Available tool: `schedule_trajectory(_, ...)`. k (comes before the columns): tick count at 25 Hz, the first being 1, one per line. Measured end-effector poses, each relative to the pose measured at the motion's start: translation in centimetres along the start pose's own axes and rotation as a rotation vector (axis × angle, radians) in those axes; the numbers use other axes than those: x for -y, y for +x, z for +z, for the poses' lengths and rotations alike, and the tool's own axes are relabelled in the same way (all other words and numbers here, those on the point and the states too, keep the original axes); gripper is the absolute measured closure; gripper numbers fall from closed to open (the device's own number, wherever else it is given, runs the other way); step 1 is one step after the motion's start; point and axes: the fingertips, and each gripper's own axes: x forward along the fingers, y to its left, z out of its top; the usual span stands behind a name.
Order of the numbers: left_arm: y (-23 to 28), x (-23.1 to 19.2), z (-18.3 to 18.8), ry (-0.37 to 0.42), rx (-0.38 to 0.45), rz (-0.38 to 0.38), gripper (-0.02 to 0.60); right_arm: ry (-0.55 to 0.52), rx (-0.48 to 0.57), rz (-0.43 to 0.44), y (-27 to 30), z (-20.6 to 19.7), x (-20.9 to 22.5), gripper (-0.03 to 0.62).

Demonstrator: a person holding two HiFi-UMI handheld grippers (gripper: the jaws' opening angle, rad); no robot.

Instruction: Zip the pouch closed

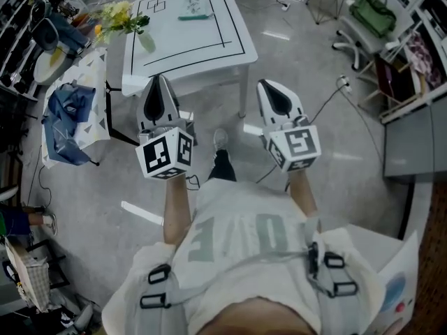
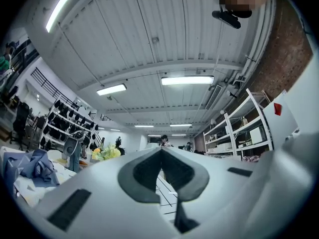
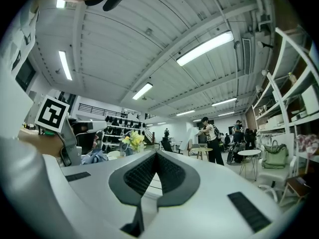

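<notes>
Fingers of the left gripper (image 1: 159, 81) and the right gripper (image 1: 268, 84) are pressed together with nothing between them; each gripper view shows its dark pads meeting at the tip. The person holds both side by side over the floor, pointing toward the white counter (image 1: 188, 54) but short of it. The pouch (image 1: 193, 17), a slim teal shape, lies on the counter's far part, well apart from both grippers. Yellow flowers (image 1: 124, 17) stand at the counter's left corner.
</notes>
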Motion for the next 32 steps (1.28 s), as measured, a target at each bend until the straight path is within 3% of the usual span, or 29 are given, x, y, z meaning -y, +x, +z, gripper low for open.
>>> schedule_trajectory(13,18.8,-4.9,-5.9,-0.032,-0.084,-0.068,0.574,-0.03,-0.097,0.005,19.5,-0.8,5.3,0.588)
schedule_trajectory(22,31.1,-8.9,-9.1,-0.048,-0.123,-0.103,0.574,0.011,-0.124,-0.026,33.3,-0.9,7.6,0.588)
schedule_trajectory(26,34.5,-9.9,-10.2,-0.06,-0.136,-0.098,0.574,0.032,-0.114,-0.022,37.1,-0.8,8.0,0.588)
schedule_trajectory(32,35.7,-10.0,-12.3,-0.081,-0.186,-0.091,0.574,0.043,-0.12,-0.024,39.1,-1.4,8.1,0.588)
